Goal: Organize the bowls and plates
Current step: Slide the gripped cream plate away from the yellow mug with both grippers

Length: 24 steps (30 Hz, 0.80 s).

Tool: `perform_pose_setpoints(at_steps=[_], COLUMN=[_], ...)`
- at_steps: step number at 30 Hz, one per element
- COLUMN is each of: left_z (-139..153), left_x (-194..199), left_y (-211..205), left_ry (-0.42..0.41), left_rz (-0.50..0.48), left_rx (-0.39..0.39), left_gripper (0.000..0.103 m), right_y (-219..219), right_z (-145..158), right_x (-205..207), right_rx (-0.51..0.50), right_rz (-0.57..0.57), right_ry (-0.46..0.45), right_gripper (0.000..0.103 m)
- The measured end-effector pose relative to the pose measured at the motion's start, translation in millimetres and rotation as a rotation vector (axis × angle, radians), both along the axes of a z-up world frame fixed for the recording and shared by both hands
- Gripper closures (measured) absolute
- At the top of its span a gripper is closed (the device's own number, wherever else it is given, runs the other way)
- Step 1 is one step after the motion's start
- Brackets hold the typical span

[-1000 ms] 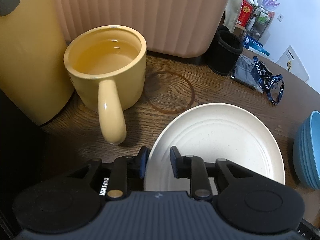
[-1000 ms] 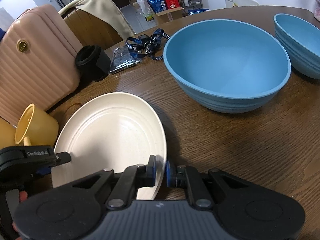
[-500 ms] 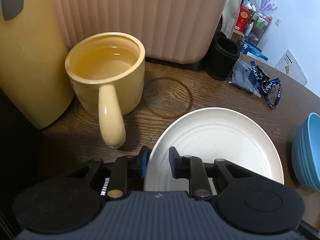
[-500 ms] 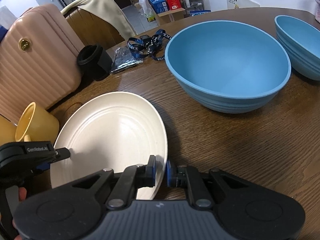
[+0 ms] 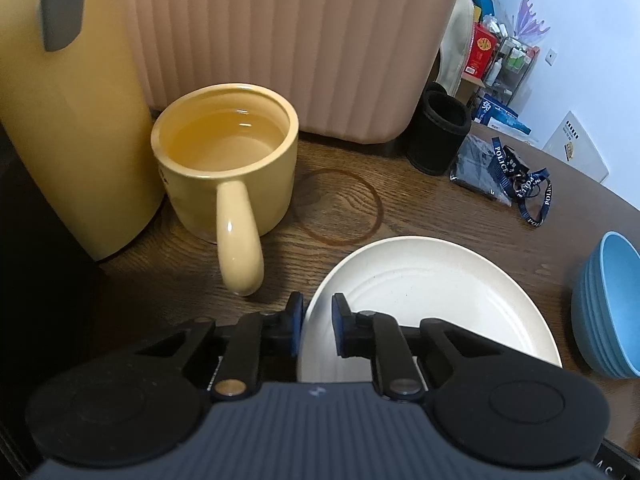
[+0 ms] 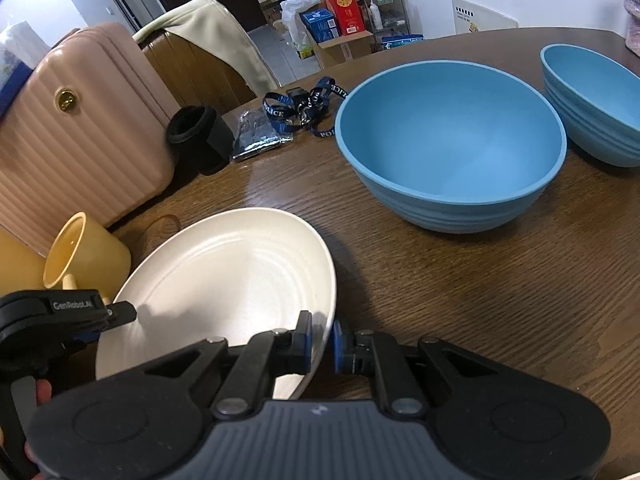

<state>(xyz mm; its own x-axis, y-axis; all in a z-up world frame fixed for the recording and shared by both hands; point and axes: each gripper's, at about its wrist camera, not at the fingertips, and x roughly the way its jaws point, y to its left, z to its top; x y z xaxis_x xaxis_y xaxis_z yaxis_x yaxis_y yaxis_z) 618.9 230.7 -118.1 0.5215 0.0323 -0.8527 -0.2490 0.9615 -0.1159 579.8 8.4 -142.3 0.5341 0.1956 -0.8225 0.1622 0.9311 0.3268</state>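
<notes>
A cream plate [image 5: 432,292] is held above the wooden table by both grippers. My left gripper [image 5: 317,322] is shut on the plate's near-left rim. My right gripper [image 6: 320,340] is shut on the plate's right rim; the plate [image 6: 232,280] tilts up toward the right in this view, and the left gripper [image 6: 116,314] shows at its left edge. A large blue bowl [image 6: 450,144] stands on the table beyond the plate, with a second blue bowl [image 6: 596,100] at the far right. One blue bowl [image 5: 610,304] shows at the right edge of the left wrist view.
A yellow mug [image 5: 228,160] with liquid stands close to the plate's left, beside a yellow container [image 5: 68,100] and a pink suitcase [image 5: 288,40]. A black cup [image 5: 438,138], a dark pouch [image 6: 256,136] and a blue lanyard [image 5: 528,188] lie further back on the table [image 6: 480,288].
Both grippers have lifted the plate a little and drawn it back; the mug and suitcase appear further away, and the plate's right side sits higher than before.
</notes>
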Motion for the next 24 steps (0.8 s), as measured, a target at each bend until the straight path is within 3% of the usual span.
perform_pose_setpoints(at_steps=[24], left_z=[19.7], left_x=[-36.7], left_y=[1.9], left_ry=[-0.032], left_rz=[-0.004], left_rx=[0.009], left_gripper=[0.088], right_y=[3.4], right_z=[17.8], right_x=[-32.6], right_rx=[0.002], right_rz=[0.006], right_ry=[-0.04], right_gripper=[0.093])
